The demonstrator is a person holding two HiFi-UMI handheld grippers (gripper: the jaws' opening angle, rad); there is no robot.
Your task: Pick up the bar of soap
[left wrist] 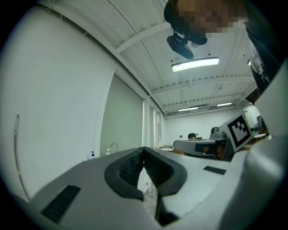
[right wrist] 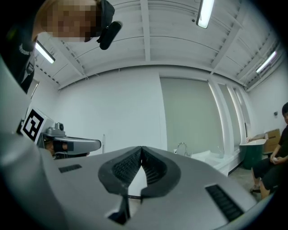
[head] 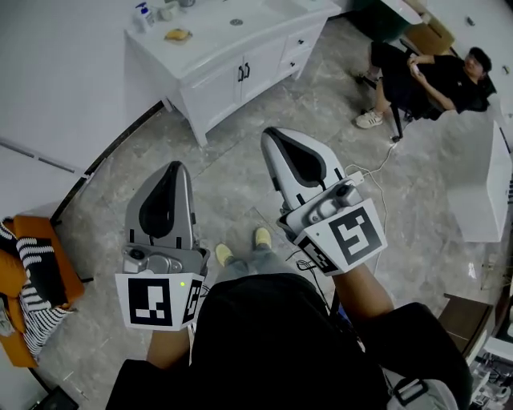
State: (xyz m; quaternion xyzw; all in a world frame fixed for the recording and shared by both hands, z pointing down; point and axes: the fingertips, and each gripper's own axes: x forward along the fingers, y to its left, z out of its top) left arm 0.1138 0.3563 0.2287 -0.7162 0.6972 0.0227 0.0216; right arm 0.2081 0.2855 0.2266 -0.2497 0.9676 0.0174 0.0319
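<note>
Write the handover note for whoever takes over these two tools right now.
Left tool: shut, empty, held level.
Right tool: shut, empty, held level.
Soap: the yellowish bar, most likely the soap, lies on the white vanity top near a pump bottle.
Done: nothing. The bar is untouched, and both tools are over the floor, well short of the vanity.
Left: walk up, open one tool, close it on the bar, lift.
Note: a seated person is off to the right and appears clear of the path.
</note>
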